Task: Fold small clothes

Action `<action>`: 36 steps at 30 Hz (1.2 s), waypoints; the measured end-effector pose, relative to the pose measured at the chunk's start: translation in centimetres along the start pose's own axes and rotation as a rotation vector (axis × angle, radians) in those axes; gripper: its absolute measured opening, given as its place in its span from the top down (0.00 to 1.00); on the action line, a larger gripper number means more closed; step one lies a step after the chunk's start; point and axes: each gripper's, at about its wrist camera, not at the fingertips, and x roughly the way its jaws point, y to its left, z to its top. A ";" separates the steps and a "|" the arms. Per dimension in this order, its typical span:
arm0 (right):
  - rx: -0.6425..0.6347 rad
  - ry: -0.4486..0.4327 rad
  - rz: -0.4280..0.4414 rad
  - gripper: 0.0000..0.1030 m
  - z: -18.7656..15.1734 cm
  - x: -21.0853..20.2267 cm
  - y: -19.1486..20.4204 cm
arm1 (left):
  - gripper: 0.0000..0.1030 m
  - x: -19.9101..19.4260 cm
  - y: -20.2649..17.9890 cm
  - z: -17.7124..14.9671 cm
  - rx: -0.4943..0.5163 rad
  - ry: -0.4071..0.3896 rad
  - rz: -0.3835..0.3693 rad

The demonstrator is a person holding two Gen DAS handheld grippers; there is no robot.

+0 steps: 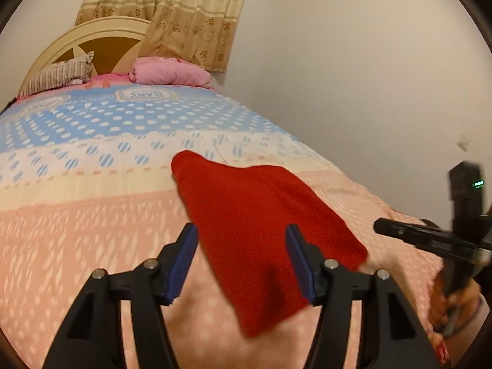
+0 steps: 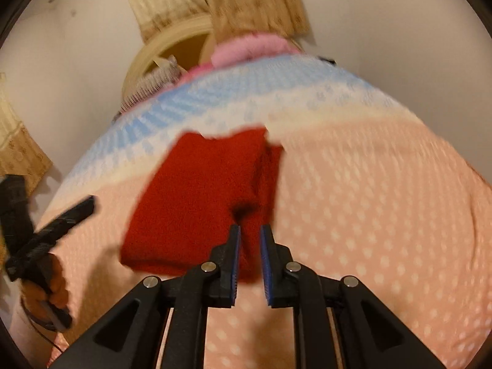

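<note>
— Nearest in the left wrist view: left gripper (image 1: 241,261), blue pads (image 1: 181,264) spread wide, nothing between them. Black arms cut off by the bottom edge.

— And under it?

— Red garment (image 1: 261,230), lying flat on the pink part of the bedspread (image 1: 77,230), running from between the fingers away toward the cream band. Near corner partly covered by the right-hand finger. Blurred; no seams or label to make out, so kind of garment unclear.

— From the right wrist view?

— Right gripper (image 2: 249,258) closest, pads only a narrow gap apart, with red cloth (image 2: 190,203) showing in that gap. Gripping the near edge or merely poised over it: cannot tell, too blurred. Looks folded, a narrower layer along its right side, a notch at the far edge.

— Other gripper visible anywhere?

— Seen at the right edge of the left view, black body held in a hand (image 1: 455,301), smeared by motion, fingertips out of frame. Likewise at the left edge of the right view, hand (image 2: 46,292) around the handle, mostly cropped.

— Farther back?

— Blue dotted band of the bedspread, then a striped pillow (image 1: 58,77) and a pink bundle (image 1: 169,73) against the cream headboard (image 1: 101,37). Patterned beige curtain (image 1: 184,18) above, top cut off. Plain wall (image 1: 353,61) to the right, a small pale fitting on it too blurred to identify.
</note>
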 end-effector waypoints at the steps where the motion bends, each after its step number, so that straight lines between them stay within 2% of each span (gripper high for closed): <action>1: -0.008 -0.008 0.005 0.87 0.6 0.4 0.5 | 0.41 1.0 -0.4 0.0 0.001 0.011 0.018; 4: -0.036 -0.014 0.000 0.87 1.6 2.7 1.7 | 0.41 3.6 -1.7 -1.6 0.013 0.092 0.058; 7: -0.049 0.082 -0.018 0.87 0.4 6.3 1.8 | 0.40 4.6 -2.6 -4.5 0.066 0.142 0.121; 9: -0.060 0.154 -0.054 0.87 -1.3 8.1 1.2 | 0.36 4.4 -2.2 -4.6 0.044 0.162 0.105; 11: -0.043 0.121 -0.022 0.87 -2.4 7.4 0.4 | 0.35 4.4 -1.9 -4.6 0.026 0.179 0.097; 16: -0.007 0.140 -0.007 0.87 -3.0 6.6 -0.7 | 0.32 4.1 -2.5 -5.3 0.061 0.209 0.095; 20: 0.009 0.148 0.001 0.84 -2.9 6.3 -0.6 | 0.31 3.2 -0.8 -4.8 0.006 0.224 0.020; 22: -0.008 0.146 0.013 0.83 -2.5 5.4 -0.2 | 0.31 2.1 0.4 -3.5 -0.028 0.188 -0.004; 23: -0.013 0.140 0.022 0.80 -2.2 4.8 -0.1 | 0.31 1.6 1.0 -2.7 -0.044 0.157 -0.006; 24: -0.007 0.121 0.036 0.73 -1.7 4.1 -0.2 | 0.24 1.2 1.6 -1.6 -0.062 0.122 -0.003; 26: 0.044 0.037 0.092 0.47 -0.3 2.4 -0.9 | 0.19 1.0 2.8 0.5 -0.104 0.063 0.012; 27: 0.076 0.000 0.114 0.26 0.4 1.8 -1.4 | 0.19 1.3 3.3 1.6 -0.131 0.046 0.010; 28: 0.111 -0.033 0.128 0.20 1.3 1.6 -1.9 | 0.18 1.8 3.7 2.5 -0.161 0.037 -0.009; 31: 0.163 -0.035 0.153 0.20 3.7 3.2 -3.3 | 0.19 4.5 5.1 4.1 -0.264 0.041 -0.068; 33: 0.201 -0.003 0.169 0.20 4.9 5.4 -4.1 | 0.25 6.8 5.9 4.3 -0.332 0.074 -0.102; 36: 0.266 0.035 0.177 0.20 5.9 9.1 -5.7 | 0.31 9.5 6.7 3.6 -0.394 0.111 -0.107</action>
